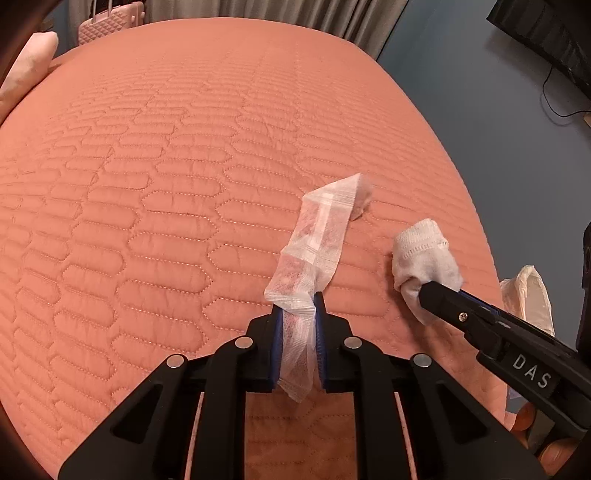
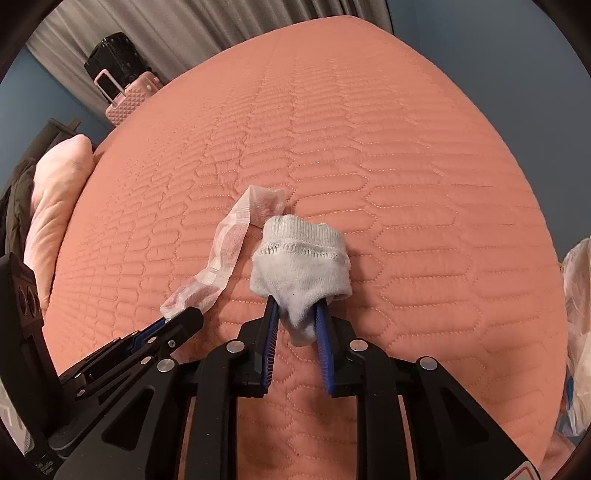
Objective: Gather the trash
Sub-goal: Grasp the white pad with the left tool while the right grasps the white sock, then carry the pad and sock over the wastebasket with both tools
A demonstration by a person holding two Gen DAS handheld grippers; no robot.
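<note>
Two hand-held grippers work side by side over a bed (image 1: 177,155) covered in a salmon quilted spread, each grasping one piece of trash. Seen from the left wrist, the left hand-held gripper (image 1: 298,314) is clenched on a long, thin white wrapper (image 1: 317,236); its blue-lined fingers (image 1: 277,332) pinch the lower part, a short tail hangs out behind them toward 6 o'clock, and the rest of the strip stretches away toward 1 o'clock, its far end folded over near the bedspread. At about 3 o'clock from that strip, the right hand-held gripper (image 1: 424,288) enters from the lower right and grips a white sock (image 1: 424,254), bunched into a lump.

From the right wrist, the right hand-held gripper (image 2: 297,314) closes on the narrow end of the sock (image 2: 301,262), whose ribbed cuff faces away toward 12 o'clock. The wrapper (image 2: 229,243) lies at 10 o'clock from the sock, its far tip just behind the cuff, while the left hand-held gripper (image 2: 173,317) holds its near end at 8 o'clock.

A pale pink pillow (image 2: 55,206) sits at the bed's edge at 9 o'clock, a pink suitcase (image 2: 127,99) stands past the bed at 11 o'clock before grey curtains (image 2: 177,33), and a thin plastic bag (image 2: 580,314) shows at 3 o'clock off the bed's side.
</note>
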